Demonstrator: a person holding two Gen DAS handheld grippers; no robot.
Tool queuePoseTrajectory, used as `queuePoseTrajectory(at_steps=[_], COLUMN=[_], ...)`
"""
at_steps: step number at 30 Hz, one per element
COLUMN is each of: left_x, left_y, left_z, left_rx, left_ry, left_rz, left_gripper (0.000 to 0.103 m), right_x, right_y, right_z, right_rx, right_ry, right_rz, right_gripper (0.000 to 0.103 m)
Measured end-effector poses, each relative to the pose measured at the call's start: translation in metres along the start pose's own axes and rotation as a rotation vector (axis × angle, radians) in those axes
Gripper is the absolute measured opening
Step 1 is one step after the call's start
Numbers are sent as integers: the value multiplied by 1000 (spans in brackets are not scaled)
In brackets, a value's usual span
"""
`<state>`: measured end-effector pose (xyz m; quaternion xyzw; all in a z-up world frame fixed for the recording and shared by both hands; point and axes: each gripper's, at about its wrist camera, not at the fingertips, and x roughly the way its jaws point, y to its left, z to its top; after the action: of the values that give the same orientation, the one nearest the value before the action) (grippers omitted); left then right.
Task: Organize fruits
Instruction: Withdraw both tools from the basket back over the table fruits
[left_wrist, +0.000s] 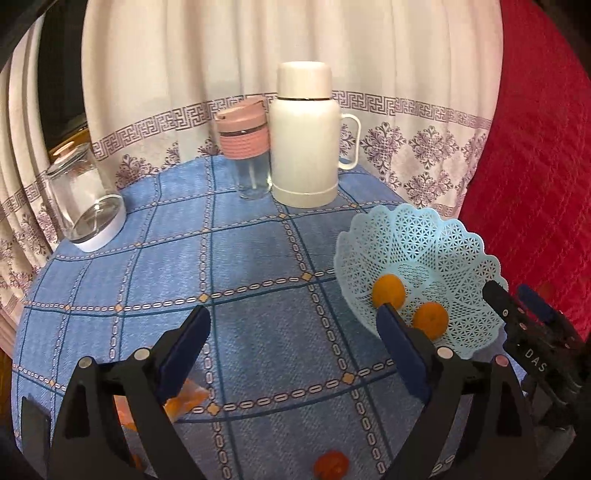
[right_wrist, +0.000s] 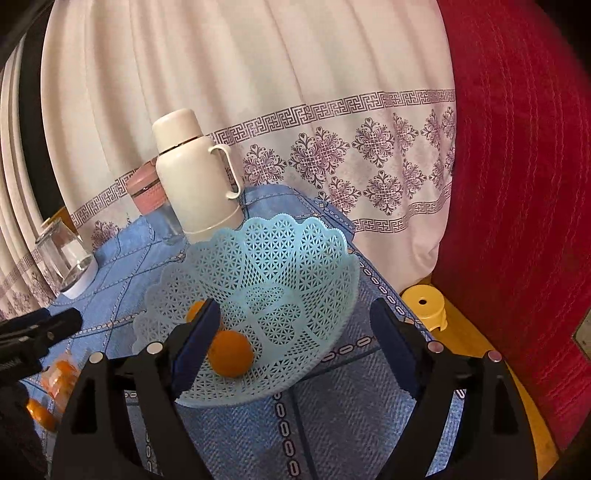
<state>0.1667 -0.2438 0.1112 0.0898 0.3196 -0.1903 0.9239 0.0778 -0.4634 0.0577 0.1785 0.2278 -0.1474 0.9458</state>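
A round tabletop (left_wrist: 258, 258) under blue checked cloth carries a pale blue perforated plastic basket (right_wrist: 280, 258) with 2 small oranges (right_wrist: 231, 352) inside. A third orange (left_wrist: 331, 464) lies loose near the front edge. The left hand-held gripper (left_wrist: 291, 350) and the right hand-held gripper (right_wrist: 295, 343) both gape wide, nothing between their jaws.

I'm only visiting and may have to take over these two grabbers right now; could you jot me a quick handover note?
Left gripper: open, empty, over the blue cloth.
Right gripper: open, empty, by the basket.
Done: two oranges lie in the basket.
Left: one loose orange near the table's front edge, plus more in a plastic bag at front left. Probably take the loose one first.
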Motion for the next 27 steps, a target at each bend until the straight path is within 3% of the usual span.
queuePoseTrajectory(at_steps=[7,20,27], left_x=[-15,-35,-43], left_y=[19,57,91], left_z=[-6,-22,-39], left_rx=[-20,-65,-119], left_ry=[-18,-37,-12], left_rz=[17,52,92], left_gripper=[91,91,91], right_x=[-11,-28,-27], right_y=[12,60,81], right_z=[-8,-39,-56], right_rx=[-20,-60,-74], right_ry=[13,79,125], right_rz=[0,79,113], right_gripper=[85,85,85])
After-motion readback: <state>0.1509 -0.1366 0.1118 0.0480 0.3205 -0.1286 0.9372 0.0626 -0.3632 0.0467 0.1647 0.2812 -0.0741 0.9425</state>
